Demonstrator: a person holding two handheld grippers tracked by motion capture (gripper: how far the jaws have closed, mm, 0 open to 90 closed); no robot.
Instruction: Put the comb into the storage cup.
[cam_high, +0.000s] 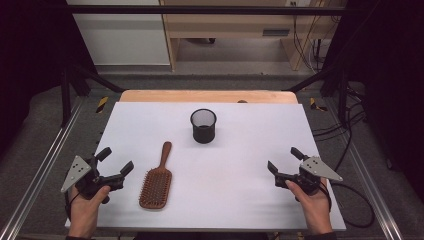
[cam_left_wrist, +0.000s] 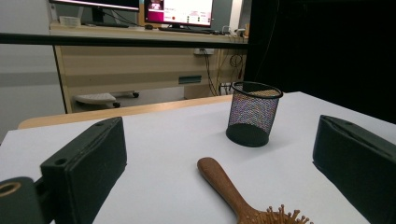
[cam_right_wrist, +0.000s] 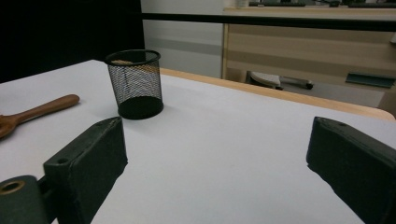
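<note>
A brown wooden hairbrush (cam_high: 156, 178) lies bristles up on the white table (cam_high: 240, 165), handle pointing away from me. Its handle (cam_left_wrist: 224, 186) runs up the middle of the left gripper view, and its tip (cam_right_wrist: 39, 112) shows at the left of the right gripper view. A black mesh cup (cam_high: 203, 125) stands upright beyond it, empty (cam_left_wrist: 252, 114) (cam_right_wrist: 135, 84). My left gripper (cam_high: 116, 161) rests at the near left, just left of the brush, open with nothing between its jaws. My right gripper (cam_high: 284, 159) sits at the near right, also open and empty.
The table's far wooden edge (cam_high: 210, 96) borders a drop to the floor. Metal frame rails (cam_high: 45, 165) run along both sides. A desk with monitors (cam_left_wrist: 177, 11) stands far behind. Cables (cam_high: 350, 200) trail off at the right.
</note>
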